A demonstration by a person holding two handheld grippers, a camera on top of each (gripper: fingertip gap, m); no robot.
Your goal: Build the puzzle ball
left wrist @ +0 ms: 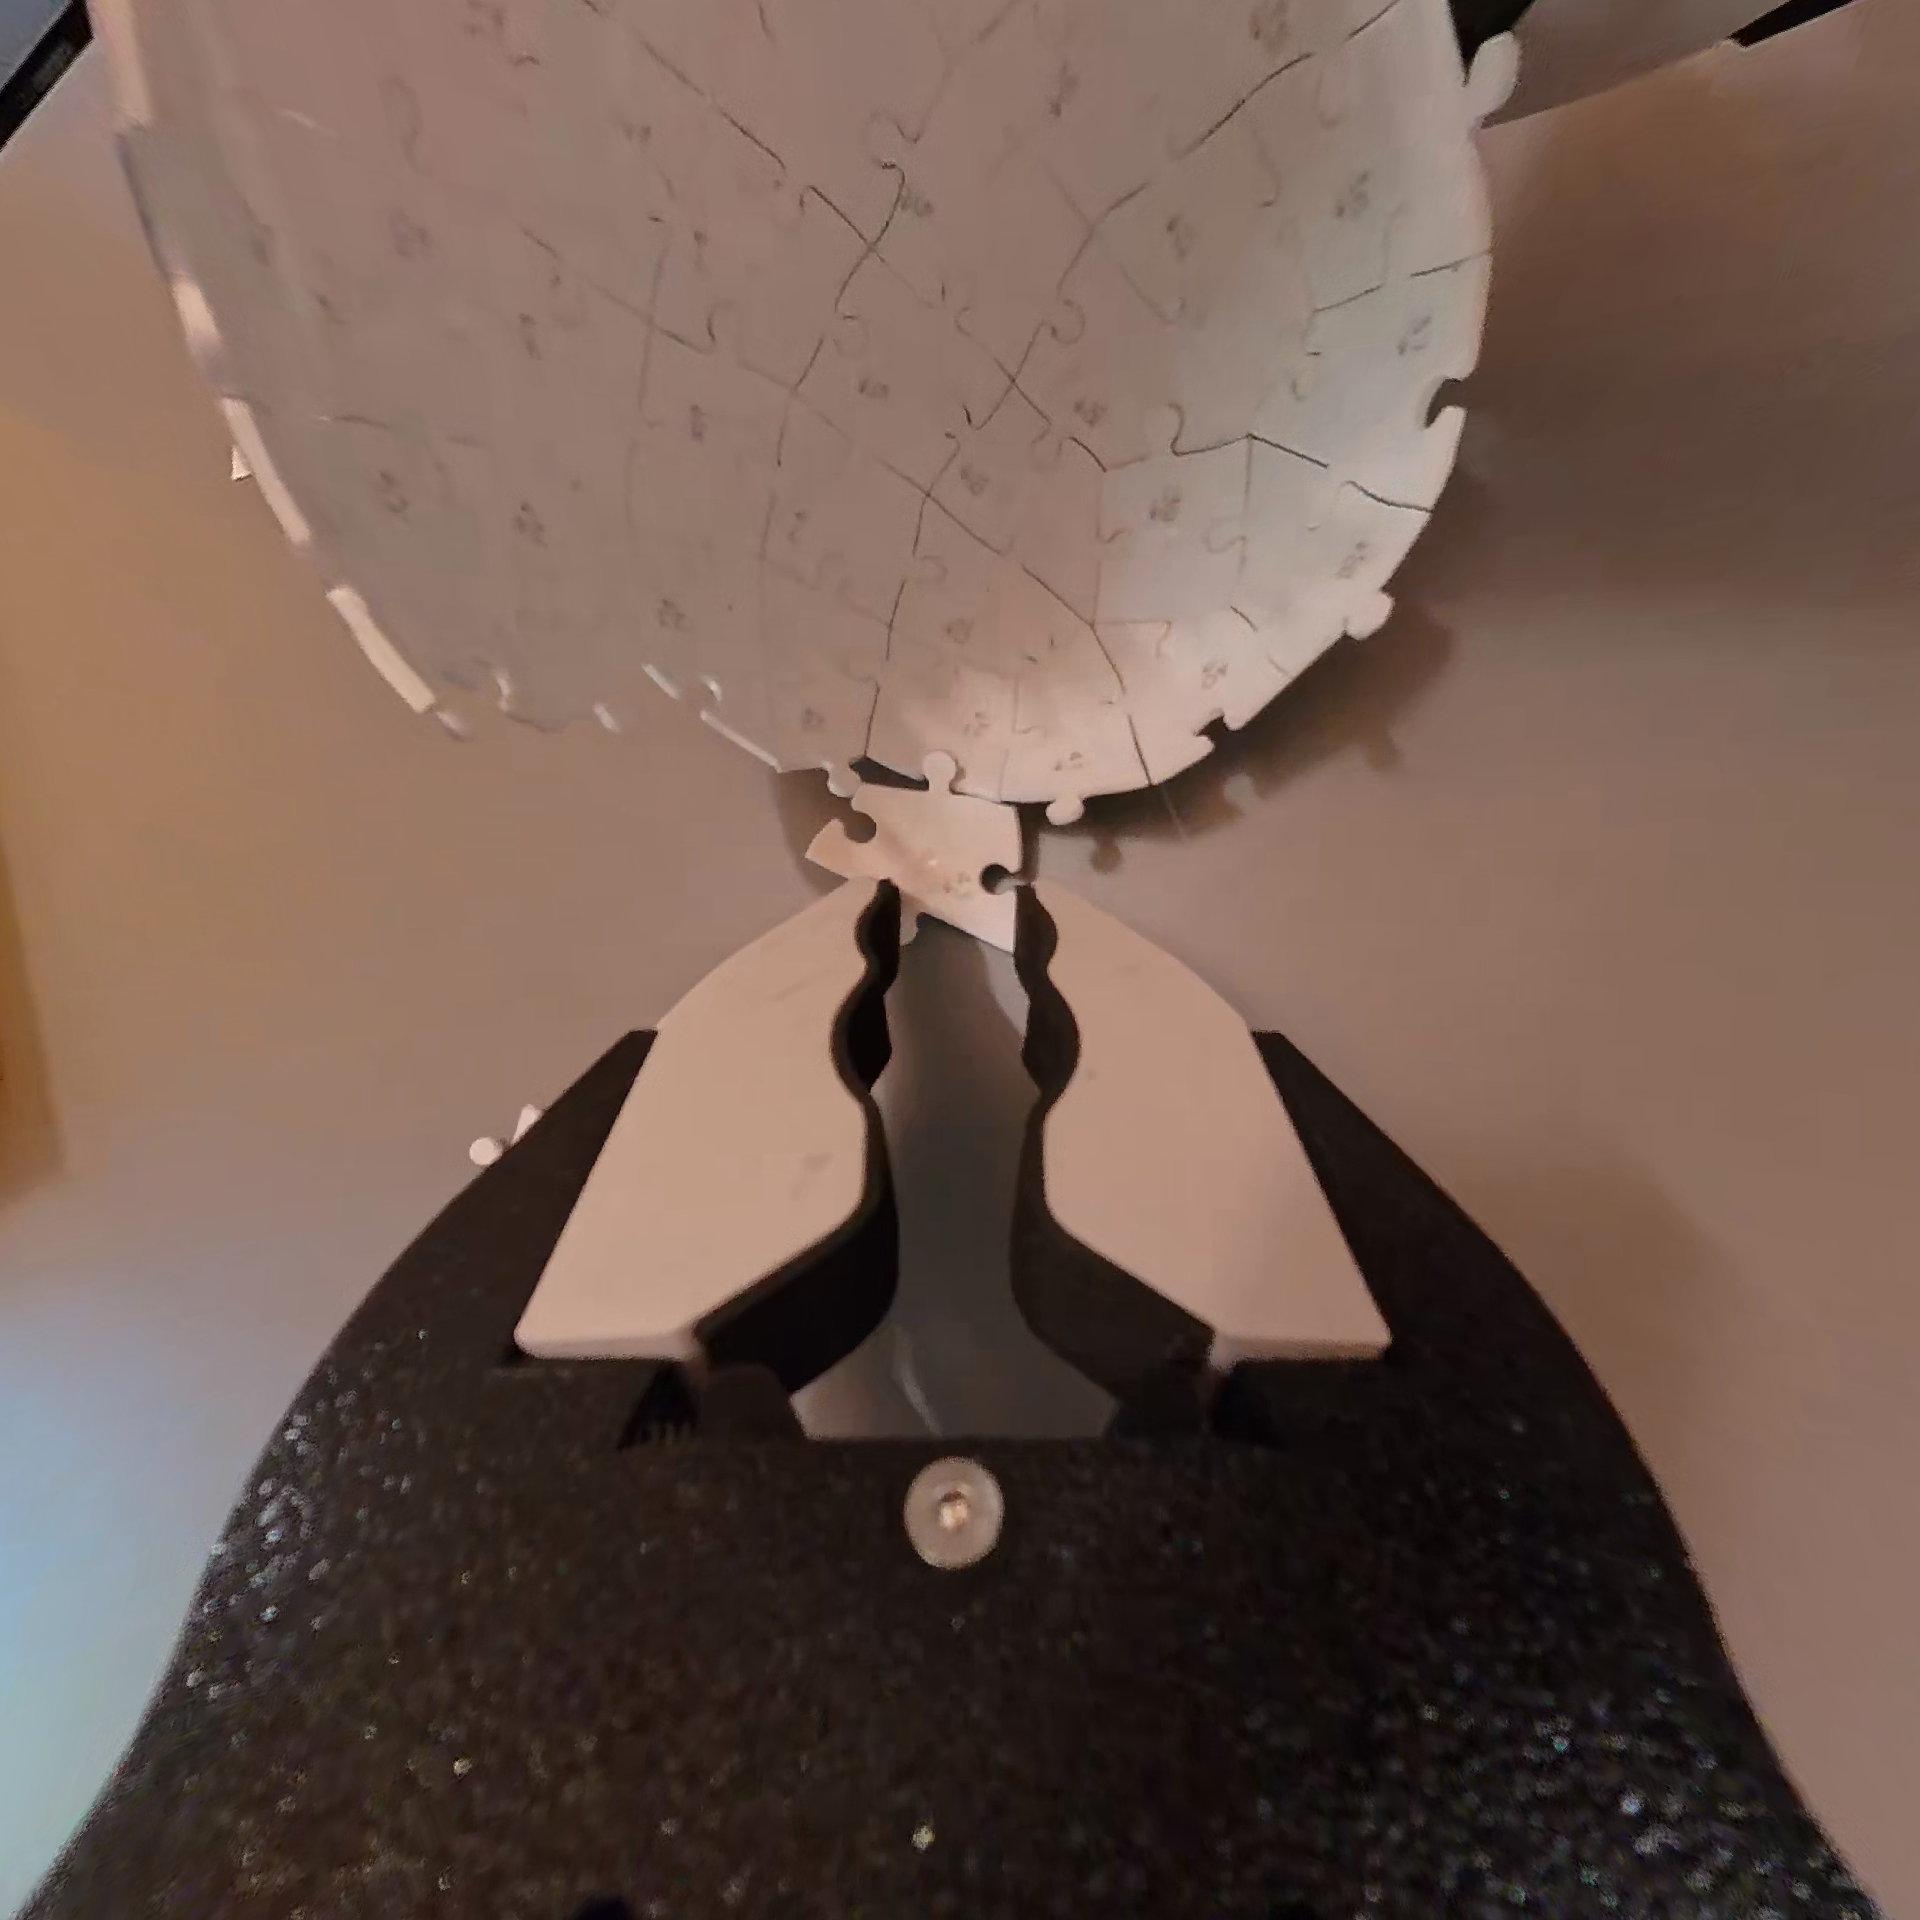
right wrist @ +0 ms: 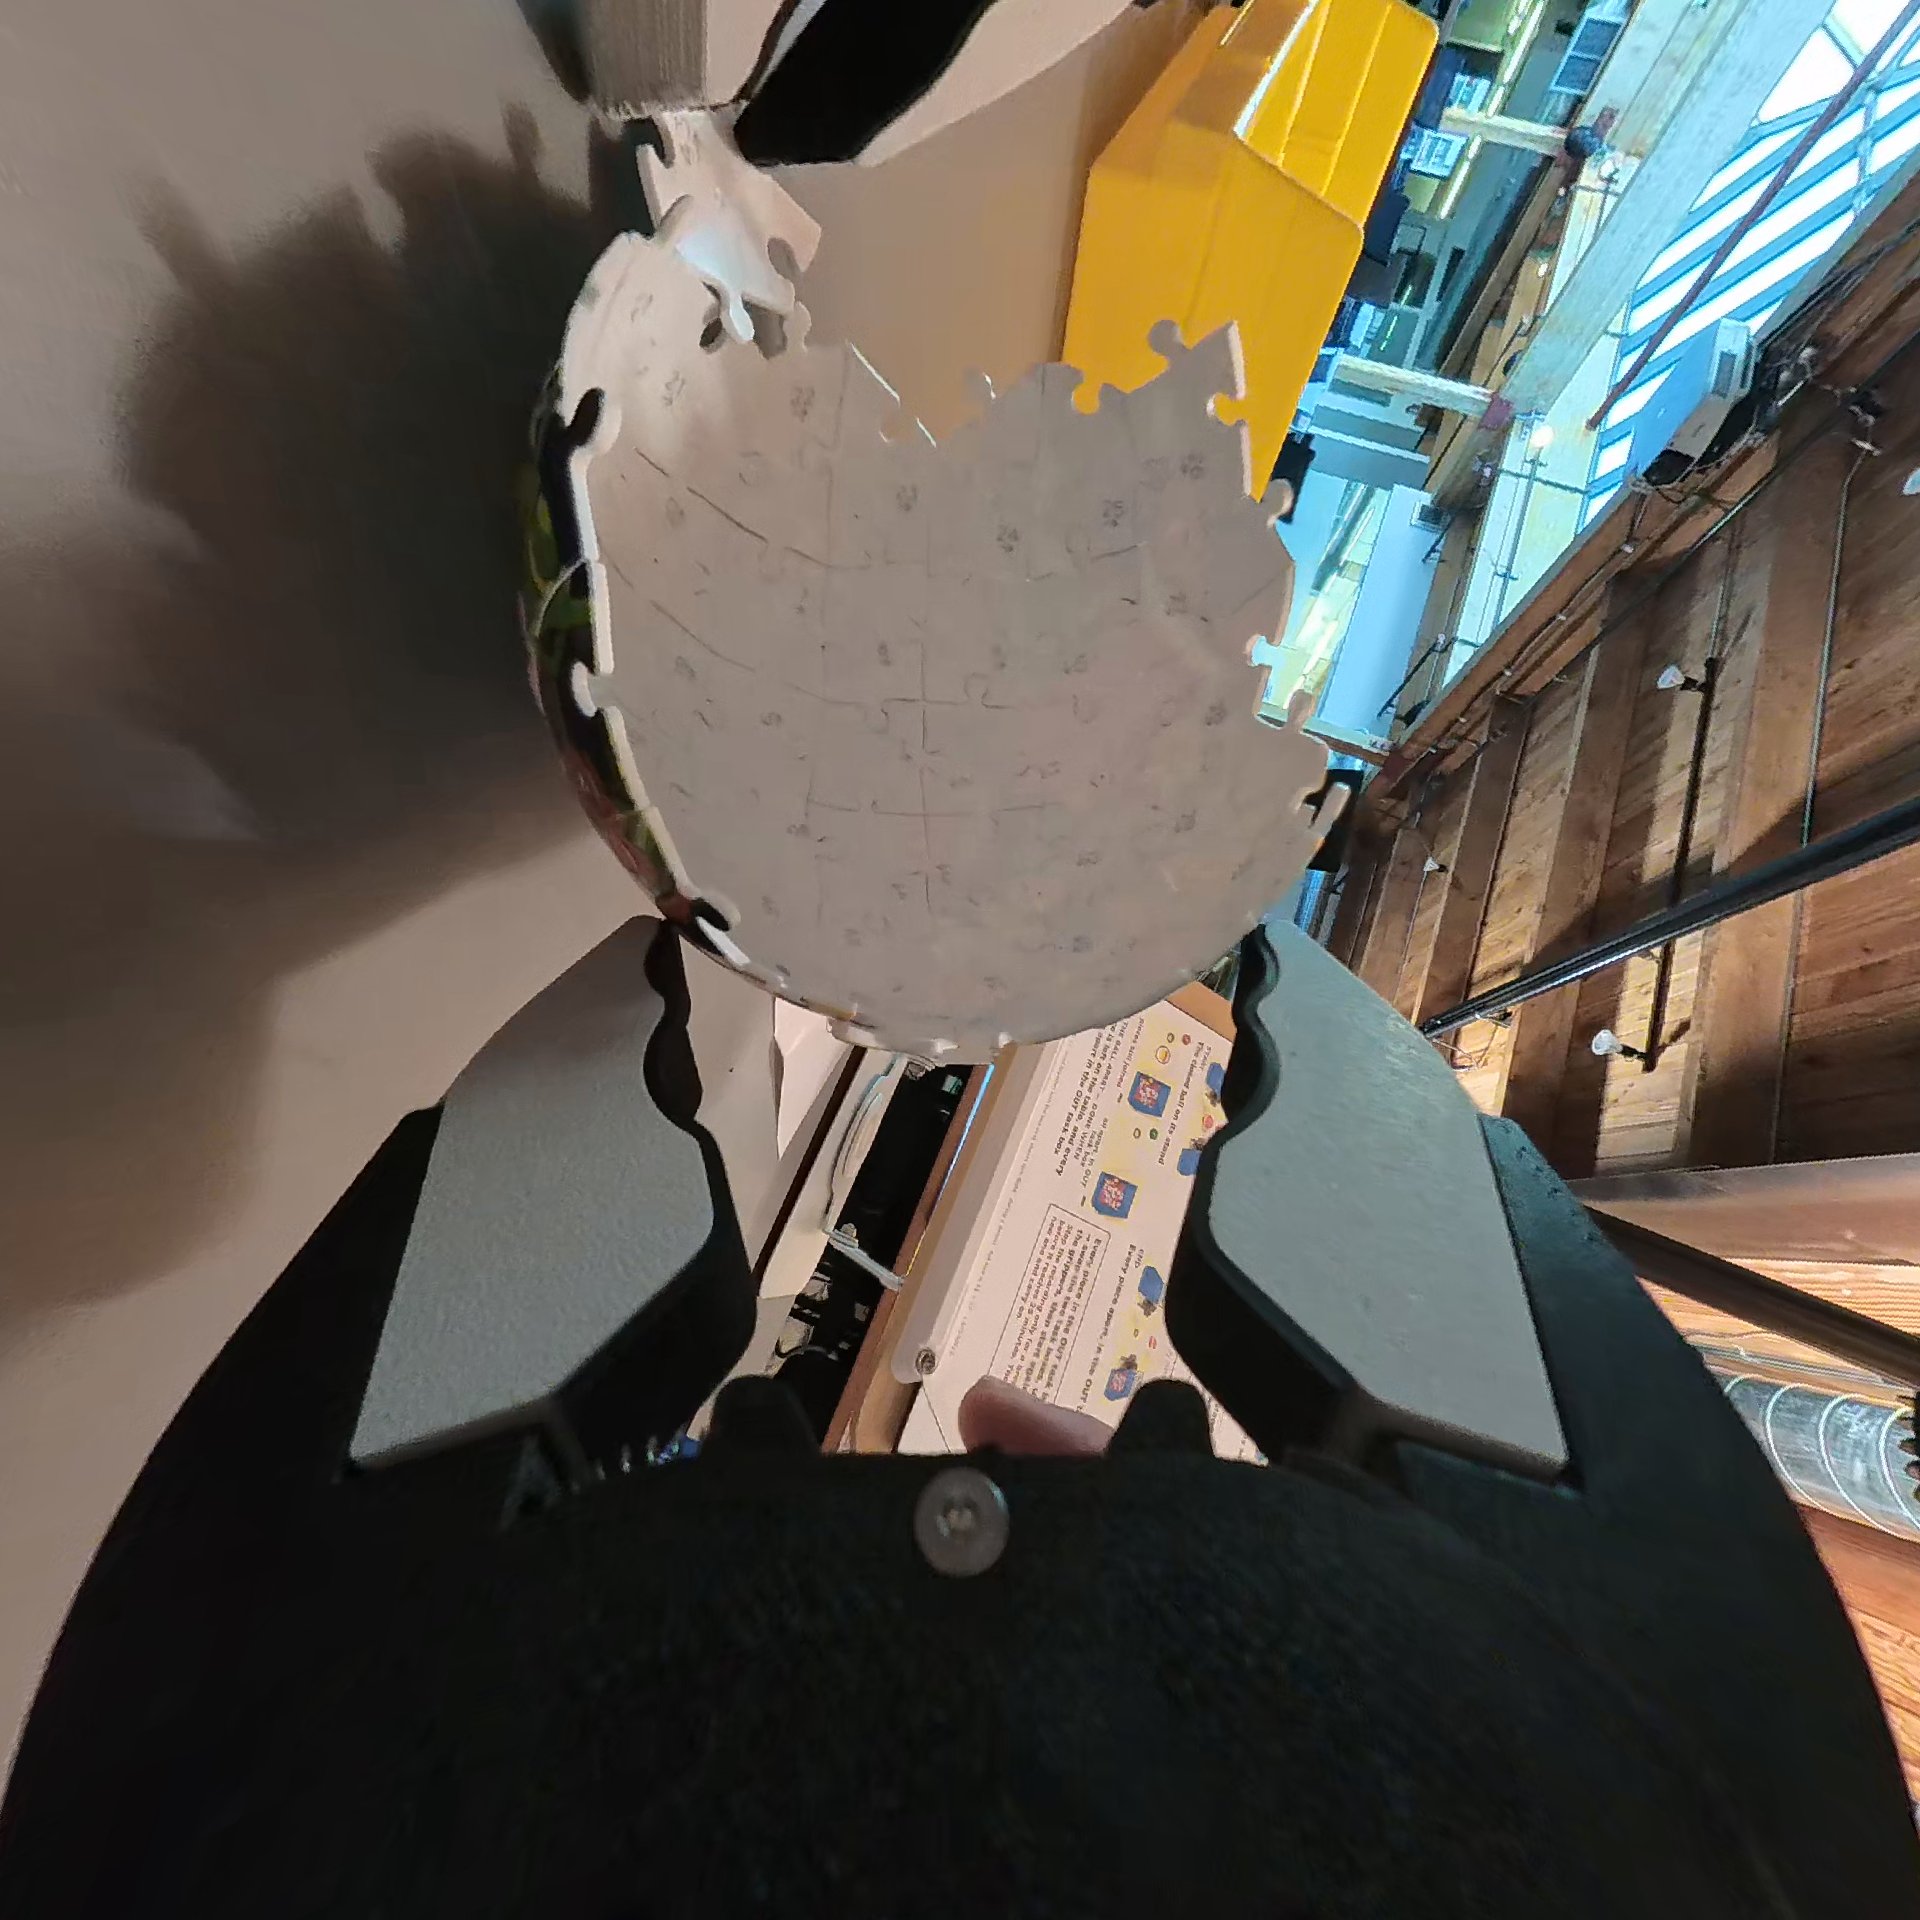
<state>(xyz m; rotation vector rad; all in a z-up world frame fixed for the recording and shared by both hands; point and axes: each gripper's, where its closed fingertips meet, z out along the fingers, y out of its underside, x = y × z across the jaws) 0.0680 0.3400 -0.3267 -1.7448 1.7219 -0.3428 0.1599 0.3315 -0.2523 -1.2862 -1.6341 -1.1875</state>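
The partly built puzzle ball [left wrist: 831, 364] is a curved white shell of joined numbered pieces with a knobbed rim, its hollow side facing the left wrist view. My left gripper [left wrist: 951, 899] is shut on a single white puzzle piece [left wrist: 935, 847], whose top knob touches the shell's lower rim. In the right wrist view the shell [right wrist: 935, 675] sits between my right gripper's [right wrist: 961, 945] widely spread fingers, which press its lower sides; a strip of coloured outer face shows at its left edge. The left gripper [right wrist: 665, 73] and its piece [right wrist: 727, 249] meet the shell's far rim there.
The beige table [left wrist: 312, 935] lies behind the shell. A loose white piece [left wrist: 499, 1138] lies beside my left gripper. A yellow bin [right wrist: 1226, 208] stands past the shell. A printed instruction sheet [right wrist: 1081, 1195] and a wooden wall [right wrist: 1714, 831] lie beyond my right gripper. One gripper's finger ends stand about 12 cm off the other's.
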